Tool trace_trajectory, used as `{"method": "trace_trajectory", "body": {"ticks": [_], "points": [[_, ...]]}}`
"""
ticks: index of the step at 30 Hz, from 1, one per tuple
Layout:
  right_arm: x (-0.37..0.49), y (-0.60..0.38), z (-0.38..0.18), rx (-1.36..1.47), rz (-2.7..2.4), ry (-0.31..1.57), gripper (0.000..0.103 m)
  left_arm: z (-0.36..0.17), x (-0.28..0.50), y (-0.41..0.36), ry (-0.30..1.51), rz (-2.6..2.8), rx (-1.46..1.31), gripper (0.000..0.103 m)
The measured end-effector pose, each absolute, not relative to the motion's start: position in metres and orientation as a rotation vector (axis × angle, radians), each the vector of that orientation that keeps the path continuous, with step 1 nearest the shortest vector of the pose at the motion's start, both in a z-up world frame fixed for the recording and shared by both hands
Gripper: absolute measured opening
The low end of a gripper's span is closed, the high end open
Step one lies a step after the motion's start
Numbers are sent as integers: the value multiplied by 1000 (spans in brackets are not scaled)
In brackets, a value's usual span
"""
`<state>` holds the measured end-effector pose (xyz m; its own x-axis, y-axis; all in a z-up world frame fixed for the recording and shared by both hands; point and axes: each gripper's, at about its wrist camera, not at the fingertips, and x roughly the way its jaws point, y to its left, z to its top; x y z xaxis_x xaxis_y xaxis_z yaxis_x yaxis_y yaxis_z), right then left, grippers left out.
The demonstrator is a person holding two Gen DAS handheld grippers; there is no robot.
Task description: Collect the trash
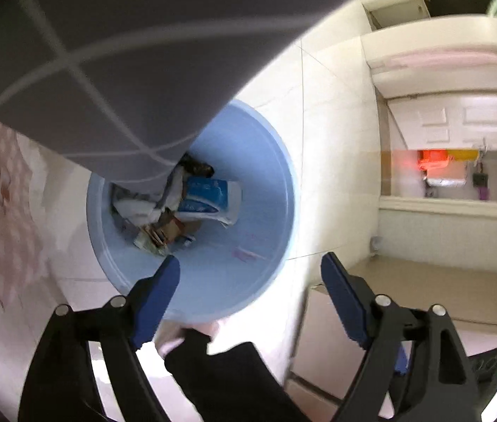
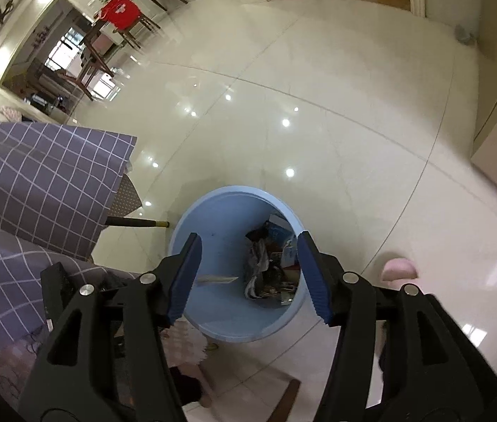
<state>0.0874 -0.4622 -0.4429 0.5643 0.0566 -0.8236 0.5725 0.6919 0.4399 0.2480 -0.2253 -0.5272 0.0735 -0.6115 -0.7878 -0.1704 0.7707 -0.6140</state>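
Left gripper (image 1: 250, 263) and right gripper (image 2: 248, 242) hung above blue bin (image 2: 213, 330), jaws apart, nothing between; trash (image 2: 266, 267) lay heaped inside bin.

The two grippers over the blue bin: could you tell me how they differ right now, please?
The left gripper stands wider open than the right gripper. A flat scrap shows just past the right's fingers; none by the left's. Both are empty, pointing into the blue bin.

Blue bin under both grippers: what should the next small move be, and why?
Probably lift both away toward more trash. The left gripper and right gripper stand open and empty above the blue bin, and the trash already lies inside.
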Motion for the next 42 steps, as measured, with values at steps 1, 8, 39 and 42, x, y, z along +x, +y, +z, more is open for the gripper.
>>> {"method": "trace_trajectory", "body": {"ticks": [1, 8, 39, 42], "points": [[87, -460, -437, 748, -338, 936, 56, -524, 246, -224, 1500, -366, -676, 81], [82, -449, -383, 616, -317, 929, 56, -498, 214, -214, 1573, -371, -780, 81], [-74, -305, -51, 224, -160, 387, 88, -9, 22, -123, 577, -362, -30, 93], [-86, -294, -37, 205, -147, 357, 89, 16, 6, -116, 530, -358, -7, 93]]}}
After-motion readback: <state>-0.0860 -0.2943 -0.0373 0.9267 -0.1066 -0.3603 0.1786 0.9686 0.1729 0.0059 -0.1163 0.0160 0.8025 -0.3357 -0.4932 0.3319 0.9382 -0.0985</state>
